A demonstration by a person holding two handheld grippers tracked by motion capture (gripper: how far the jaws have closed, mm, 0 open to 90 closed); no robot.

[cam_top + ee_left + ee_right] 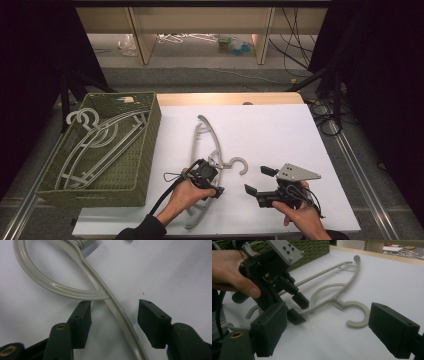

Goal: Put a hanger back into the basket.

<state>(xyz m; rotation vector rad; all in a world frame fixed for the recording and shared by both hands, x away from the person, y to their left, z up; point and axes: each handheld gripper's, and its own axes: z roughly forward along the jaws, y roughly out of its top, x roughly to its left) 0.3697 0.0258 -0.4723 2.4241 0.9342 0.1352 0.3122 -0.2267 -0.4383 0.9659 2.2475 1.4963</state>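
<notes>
White table [280,130]; left claw [113,320] astride hanger [100,287]; basket [145,150] well apart.

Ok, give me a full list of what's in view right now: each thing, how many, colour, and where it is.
hanger on the sheet: one, pale grey, lying flat on the white sheet just right of the basket, hook pointing right
basket: one, olive green woven, on the left part of the table
hangers in the basket: several, pale grey, exact count hard to tell, lying inside the basket
white sheet: one, covering the table top
table: one, light wood, edge showing beyond the sheet
left tool: one, black, over the hanger on the sheet; jaws apart, straddling its bar without pressing it
right tool: one, black with a grey plate on top, held right of the hook, jaws open, nothing between them
</notes>
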